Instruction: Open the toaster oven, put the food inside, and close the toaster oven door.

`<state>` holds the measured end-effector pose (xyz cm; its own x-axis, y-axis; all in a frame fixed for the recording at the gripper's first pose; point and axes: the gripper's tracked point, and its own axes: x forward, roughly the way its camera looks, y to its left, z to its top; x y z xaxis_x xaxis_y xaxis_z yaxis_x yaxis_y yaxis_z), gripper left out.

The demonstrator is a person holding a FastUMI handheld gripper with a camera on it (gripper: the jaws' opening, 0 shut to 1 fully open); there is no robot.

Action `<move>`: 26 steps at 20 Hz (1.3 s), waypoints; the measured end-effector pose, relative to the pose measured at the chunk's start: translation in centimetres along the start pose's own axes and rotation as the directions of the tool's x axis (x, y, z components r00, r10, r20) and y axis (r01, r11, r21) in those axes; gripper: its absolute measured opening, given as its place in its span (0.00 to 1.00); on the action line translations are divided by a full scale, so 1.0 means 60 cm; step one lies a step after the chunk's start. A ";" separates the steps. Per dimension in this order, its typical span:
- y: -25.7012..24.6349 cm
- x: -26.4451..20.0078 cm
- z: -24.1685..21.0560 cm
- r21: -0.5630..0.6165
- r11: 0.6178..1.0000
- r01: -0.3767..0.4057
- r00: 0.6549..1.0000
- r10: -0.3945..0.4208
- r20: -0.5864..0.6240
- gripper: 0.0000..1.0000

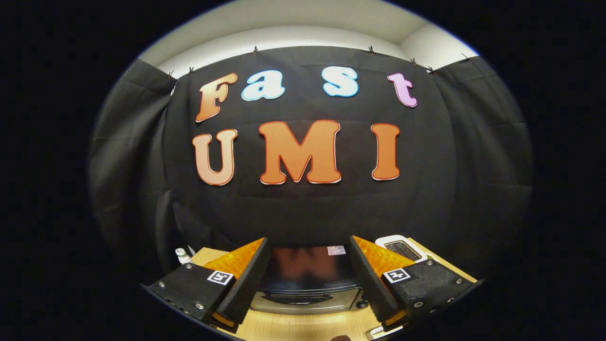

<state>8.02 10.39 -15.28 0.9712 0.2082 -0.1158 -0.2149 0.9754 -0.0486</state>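
The oven (307, 279) has a glossy black top that throws back a blurred orange-red glow, with a small pale sticker at its back edge; its front is brushed silver with a dark window strip and a black knob (362, 304) at the right corner. It stands on a table (303, 327) of light, yellowish wood with a faint grain. Beyond the right finger lies a white toaster (401, 249) with dark slots. Beyond the left finger stands a small white bottle (182, 256) with a greenish band. The gripper (305, 272), fingers spread apart with the oven between them, bears black-and-white square markers on both finger mounts.
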 end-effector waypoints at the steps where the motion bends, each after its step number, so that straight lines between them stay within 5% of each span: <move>1: 0.002 0.013 -0.028 -0.019 1.000 0.002 1.000 -0.002 -0.017 0.99; 9: 0.032 0.074 -0.221 -0.061 0.998 0.003 0.973 -0.017 -0.231 0.99; 26: 0.035 -0.001 -0.258 -0.020 1.000 -0.008 0.960 0.002 -0.281 0.99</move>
<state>5.91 11.29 -30.75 0.9025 0.1817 -0.3904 -0.2249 0.9720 -0.0674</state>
